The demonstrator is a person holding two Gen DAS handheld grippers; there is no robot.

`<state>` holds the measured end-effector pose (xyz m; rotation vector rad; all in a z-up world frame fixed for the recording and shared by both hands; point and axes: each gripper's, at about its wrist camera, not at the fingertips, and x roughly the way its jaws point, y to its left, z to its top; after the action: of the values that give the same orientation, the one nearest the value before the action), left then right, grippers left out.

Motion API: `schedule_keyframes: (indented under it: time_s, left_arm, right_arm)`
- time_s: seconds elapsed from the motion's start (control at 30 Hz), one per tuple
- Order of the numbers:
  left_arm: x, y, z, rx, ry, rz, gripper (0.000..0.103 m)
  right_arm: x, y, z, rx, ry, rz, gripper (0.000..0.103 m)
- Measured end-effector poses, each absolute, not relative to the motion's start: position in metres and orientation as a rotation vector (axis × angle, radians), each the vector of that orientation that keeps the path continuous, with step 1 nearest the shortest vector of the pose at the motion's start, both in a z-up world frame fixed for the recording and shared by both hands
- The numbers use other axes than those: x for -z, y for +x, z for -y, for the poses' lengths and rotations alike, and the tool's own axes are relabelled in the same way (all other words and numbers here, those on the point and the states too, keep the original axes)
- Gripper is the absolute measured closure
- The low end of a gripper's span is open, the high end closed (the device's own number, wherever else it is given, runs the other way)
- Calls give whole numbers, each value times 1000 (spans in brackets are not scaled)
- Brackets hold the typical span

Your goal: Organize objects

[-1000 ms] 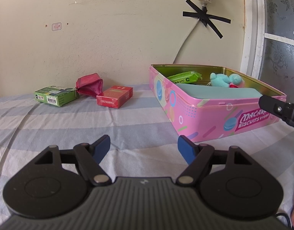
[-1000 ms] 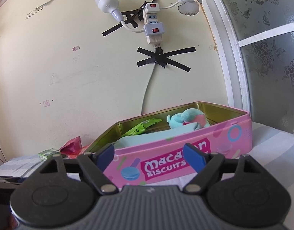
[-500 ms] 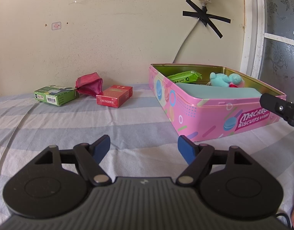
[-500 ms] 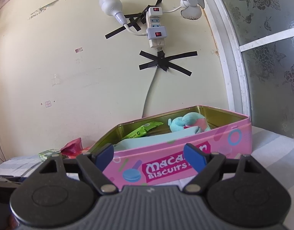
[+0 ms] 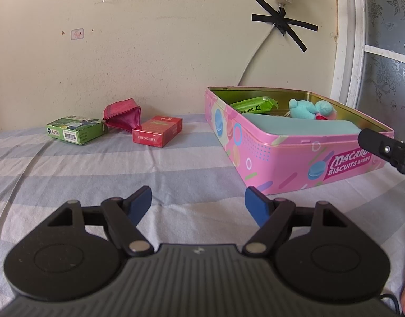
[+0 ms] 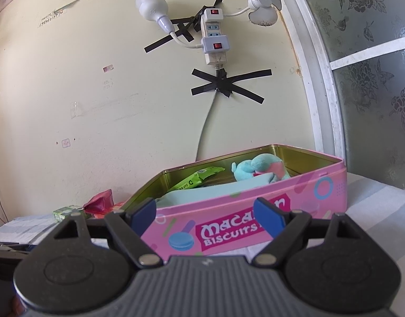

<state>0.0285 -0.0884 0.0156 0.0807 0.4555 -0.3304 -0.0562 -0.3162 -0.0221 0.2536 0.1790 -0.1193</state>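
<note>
at mid left of the left wrist view lie the green box (image 5: 75, 130), red pouch (image 5: 122, 115) and red pack (image 5: 158, 131); the pink tin (image 5: 258, 145) sits right. both the left gripper (image 5: 198, 206) and right gripper (image 6: 206, 215) gape empty (a careless reach could nudge neighbours). only the right view shows the wall fan (image 6: 263, 1).

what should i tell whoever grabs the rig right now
Left gripper: open, holding nothing, over the bed sheet.
Right gripper: open, holding nothing, facing the front of the tin.
Done: green packet, plush toy and a teal flat item lie in the tin.
Left: green box, red pouch and red box sit on the sheet by the wall, left of the tin. They likely go in next.
</note>
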Motion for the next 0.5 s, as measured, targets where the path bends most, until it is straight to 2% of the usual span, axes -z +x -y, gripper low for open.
schedule_keyframes:
  time_s: [0.5]
  left_arm:
    - [-13, 27, 90, 330, 79, -460, 24]
  right_arm:
    - [23, -55, 316, 117, 257, -186, 18]
